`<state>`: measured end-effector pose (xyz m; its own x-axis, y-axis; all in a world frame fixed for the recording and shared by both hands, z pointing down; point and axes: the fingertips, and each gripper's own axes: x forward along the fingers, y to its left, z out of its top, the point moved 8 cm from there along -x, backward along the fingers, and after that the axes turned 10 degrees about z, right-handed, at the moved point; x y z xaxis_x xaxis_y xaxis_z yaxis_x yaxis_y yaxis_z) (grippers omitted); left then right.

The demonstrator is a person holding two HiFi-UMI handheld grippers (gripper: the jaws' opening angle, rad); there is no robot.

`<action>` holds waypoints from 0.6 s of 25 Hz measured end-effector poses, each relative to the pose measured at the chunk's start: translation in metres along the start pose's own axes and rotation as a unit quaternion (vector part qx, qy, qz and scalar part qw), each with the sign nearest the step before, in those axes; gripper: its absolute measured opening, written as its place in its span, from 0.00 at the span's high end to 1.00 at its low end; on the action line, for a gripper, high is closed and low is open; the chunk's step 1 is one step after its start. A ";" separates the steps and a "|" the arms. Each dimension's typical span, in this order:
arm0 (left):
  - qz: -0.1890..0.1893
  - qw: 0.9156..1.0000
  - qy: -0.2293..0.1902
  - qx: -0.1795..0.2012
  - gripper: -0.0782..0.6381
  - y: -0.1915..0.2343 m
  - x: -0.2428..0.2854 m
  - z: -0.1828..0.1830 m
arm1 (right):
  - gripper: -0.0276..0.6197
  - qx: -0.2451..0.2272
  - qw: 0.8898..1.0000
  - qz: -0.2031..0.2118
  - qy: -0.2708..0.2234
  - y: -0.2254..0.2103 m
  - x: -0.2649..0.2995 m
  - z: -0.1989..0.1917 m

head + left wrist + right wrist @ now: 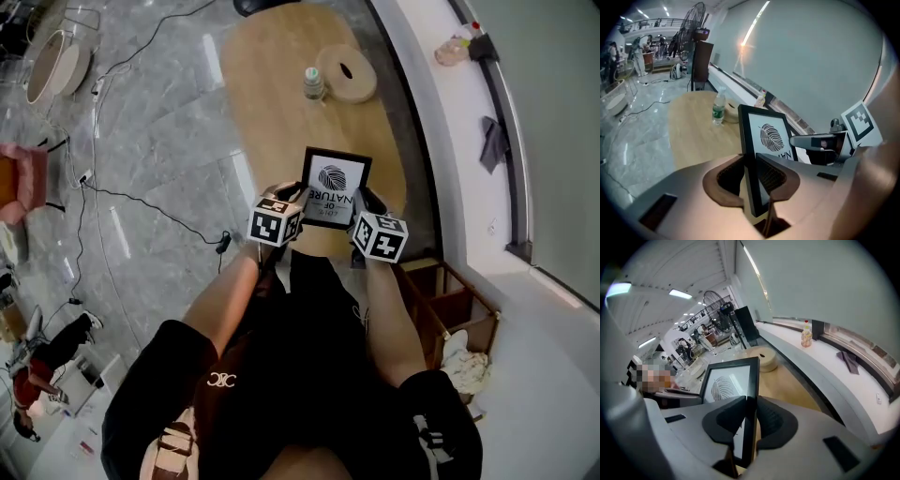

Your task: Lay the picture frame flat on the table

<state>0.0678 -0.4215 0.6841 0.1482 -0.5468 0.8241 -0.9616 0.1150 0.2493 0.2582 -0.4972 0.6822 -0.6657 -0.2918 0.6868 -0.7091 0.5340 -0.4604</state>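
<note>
Two grippers (292, 199) (362, 202) on picture frame (334, 186)

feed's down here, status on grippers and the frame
Both shut on picture frame: left gripper left edge, right gripper right edge. Frame upright at table near end, not flat. Farther back bottle, round wooden piece, clear of it.

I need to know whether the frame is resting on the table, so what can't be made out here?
Whether the picture frame touches the table: the head view is too steep, and the left gripper and right gripper bodies block the underside in their own views.
The frame's back and any stand: turned away in every view.
Smallest print on the picture: too small, head view.
Bottle label: too small, left gripper view.
</note>
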 end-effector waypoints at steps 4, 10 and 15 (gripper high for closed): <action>-0.002 0.999 0.035 -0.022 0.76 0.010 0.051 -0.037 | 0.82 0.013 0.999 0.002 0.044 -0.034 0.042 -0.035; -0.010 0.994 0.081 -0.065 0.76 0.035 0.119 -0.088 | 0.82 0.027 0.995 0.004 0.096 -0.071 0.102 -0.084; -0.027 0.991 0.110 -0.078 0.76 0.051 0.160 -0.123 | 0.82 0.053 0.991 0.000 0.122 -0.091 0.136 -0.122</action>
<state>0.0712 -0.4012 0.8906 0.2613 -0.3639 0.8940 -0.9059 0.2273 0.3573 0.2609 -0.4886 0.8862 -0.5985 -0.0834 0.7968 -0.7383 0.4436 -0.5081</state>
